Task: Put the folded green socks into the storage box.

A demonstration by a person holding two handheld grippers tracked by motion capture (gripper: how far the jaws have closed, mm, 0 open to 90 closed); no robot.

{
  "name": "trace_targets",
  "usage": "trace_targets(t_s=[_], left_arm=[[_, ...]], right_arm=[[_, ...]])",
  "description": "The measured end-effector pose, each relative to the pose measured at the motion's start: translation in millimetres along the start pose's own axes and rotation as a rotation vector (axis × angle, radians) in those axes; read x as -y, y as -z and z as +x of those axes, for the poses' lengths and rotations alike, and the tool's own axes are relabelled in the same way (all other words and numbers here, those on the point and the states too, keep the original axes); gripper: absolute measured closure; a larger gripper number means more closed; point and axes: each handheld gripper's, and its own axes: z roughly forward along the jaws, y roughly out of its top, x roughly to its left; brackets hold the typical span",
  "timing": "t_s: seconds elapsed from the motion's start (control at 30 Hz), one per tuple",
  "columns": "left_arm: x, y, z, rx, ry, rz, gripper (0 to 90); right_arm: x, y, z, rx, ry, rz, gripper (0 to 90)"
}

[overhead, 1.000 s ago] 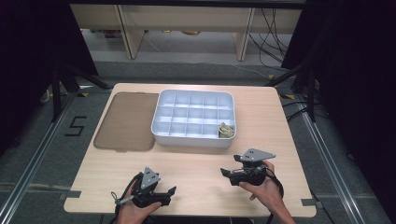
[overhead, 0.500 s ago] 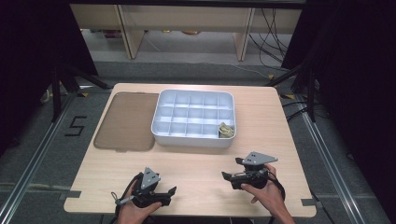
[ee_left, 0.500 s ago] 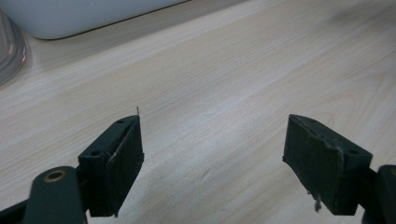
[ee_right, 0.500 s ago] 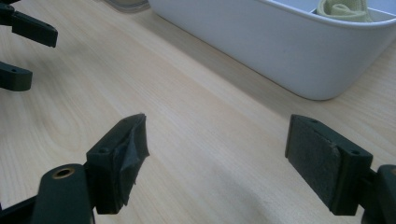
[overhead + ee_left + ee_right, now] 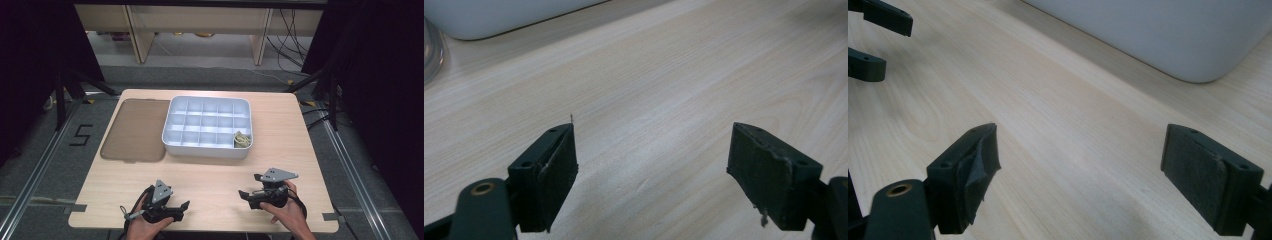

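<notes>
Pale wood grain covers the table (image 5: 210, 177), and on it, at the centre of the high view, I see a white tray (image 5: 208, 127) split into small square compartments. One compartment at its lower right corner holds a small yellowish bundle (image 5: 242, 139); I cannot tell what it is. A flat brown lid (image 5: 134, 129) lies just left of the tray, touching or nearly touching its side.

My left claw (image 5: 183, 206) sits at the lower left of the high view, close to the table's near edge, its jaws spread wide and holding nothing; in the left gripper view bare wood shows between the two pads (image 5: 549, 172), with the tray's white wall (image 5: 499, 15) at the upper left of that frame. My right claw (image 5: 242, 193) sits at the lower right, jaws also released and empty. In the right gripper view the tray's rounded corner (image 5: 1168, 35) fills the upper right, and the left claw's jaw tips (image 5: 873, 42) show at the upper left.

Both claws are well apart from the tray, with open tabletop between them and it. Dark floor (image 5: 45, 165) borders the table on either side.
</notes>
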Motion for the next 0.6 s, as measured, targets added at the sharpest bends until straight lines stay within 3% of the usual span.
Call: trace_targets(t_s=[0.07,0.1,0.13,0.2,0.23,0.27,0.37,0.5,0.53,0.57,0.6], left_arm=[[0.0,-0.2,-0.2,0.002,-0.009,-0.006,19.2],[-0.5,0.6,0.1,0.0,-0.021,0.005,19.2],[-0.2,-0.4,-0.9,0.0,-0.008,-0.005,19.2],[-0.8,3.0,3.4,-0.001,-0.069,0.048,19.2],[-0.5,2.1,1.8,0.003,-0.047,0.032,19.2],[-0.8,2.6,2.9,-0.001,-0.067,0.043,19.2],[-0.5,2.4,2.4,-0.002,-0.06,0.045,19.2],[-0.2,2.2,2.3,-0.001,-0.052,0.046,19.2],[-0.2,2.1,2.2,0.0,-0.052,0.045,19.2],[-0.2,2.2,2.3,0.0,-0.054,0.047,19.2],[-0.3,2.3,2.0,-0.002,-0.052,0.049,19.2]], right_arm=[[1.1,1.2,-1.1,0.004,-0.002,-0.003,16.0],[1.7,0.6,-2.2,-0.026,-0.004,-0.004,16.0],[3.1,2.7,-0.9,0.0,-0.013,-0.001,16.0],[4.0,2.6,-0.8,0.003,-0.011,-0.006,16.0],[4.6,3.2,-0.1,-0.001,-0.015,-0.002,16.0],[6.3,4.1,0.6,0.0,-0.018,-0.003,16.0],[8.7,4.0,1.8,-0.019,-0.029,0.001,16.0],[12.8,5.1,1.0,0.001,-0.019,0.005,15.9],[14.0,5.7,3.3,-0.016,-0.054,0.016,15.9],[14.3,5.4,-0.6,-0.025,-0.013,0.014,15.9],[15.3,6.1,0.0,-0.015,-0.014,0.015,15.9]])
